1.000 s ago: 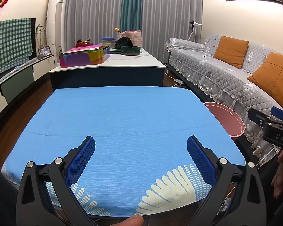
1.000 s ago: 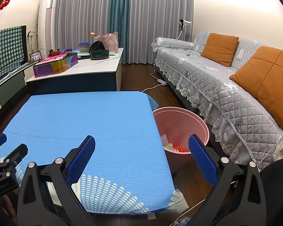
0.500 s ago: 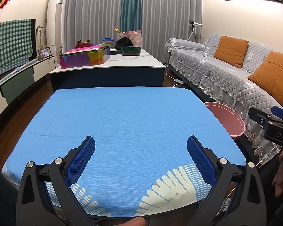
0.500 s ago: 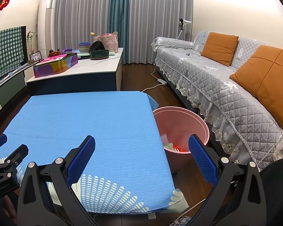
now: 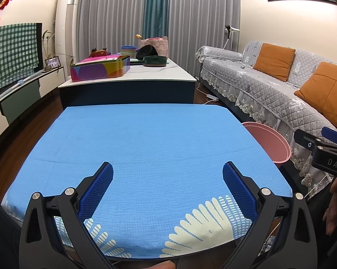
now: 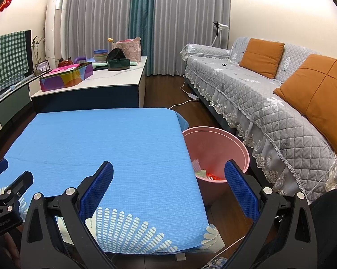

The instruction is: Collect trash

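Observation:
A pink trash bin [image 6: 215,143] stands on the floor at the right edge of the blue-clothed table [image 6: 105,139]. Several pieces of trash [image 6: 207,174] lie inside it, white, green and red. The bin's rim also shows in the left wrist view [image 5: 269,141]. My left gripper [image 5: 167,183] is open and empty over the near part of the table [image 5: 150,139]. My right gripper [image 6: 168,185] is open and empty, over the table's near right corner beside the bin. No loose trash shows on the cloth.
A grey sofa [image 6: 269,98] with orange cushions runs along the right behind the bin. A low white-topped table [image 5: 132,78] beyond holds a colourful box [image 5: 100,69], bowls and a basket. A cable [image 6: 184,102] lies on the wood floor.

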Demonstrator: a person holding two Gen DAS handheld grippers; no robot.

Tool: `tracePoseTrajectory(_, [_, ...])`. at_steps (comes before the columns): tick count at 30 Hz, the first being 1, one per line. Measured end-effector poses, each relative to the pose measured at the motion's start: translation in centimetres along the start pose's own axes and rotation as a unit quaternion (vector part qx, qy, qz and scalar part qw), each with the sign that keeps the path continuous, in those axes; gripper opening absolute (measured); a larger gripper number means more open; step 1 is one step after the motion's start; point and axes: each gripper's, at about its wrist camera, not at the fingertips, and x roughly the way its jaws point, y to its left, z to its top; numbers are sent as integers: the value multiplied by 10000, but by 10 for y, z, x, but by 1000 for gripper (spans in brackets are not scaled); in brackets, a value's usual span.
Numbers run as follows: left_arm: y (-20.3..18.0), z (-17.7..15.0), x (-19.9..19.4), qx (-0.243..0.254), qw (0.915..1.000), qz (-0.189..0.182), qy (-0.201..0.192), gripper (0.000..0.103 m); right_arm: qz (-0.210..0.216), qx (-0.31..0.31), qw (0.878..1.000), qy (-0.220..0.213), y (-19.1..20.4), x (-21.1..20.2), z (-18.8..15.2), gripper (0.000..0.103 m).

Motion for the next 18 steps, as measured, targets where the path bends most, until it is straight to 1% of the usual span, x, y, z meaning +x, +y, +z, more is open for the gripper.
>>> tracePoseTrajectory(18, [1, -2, 1, -24, 10000, 12, 28, 95, 25, 6, 10000, 17, 5, 1, 0, 98])
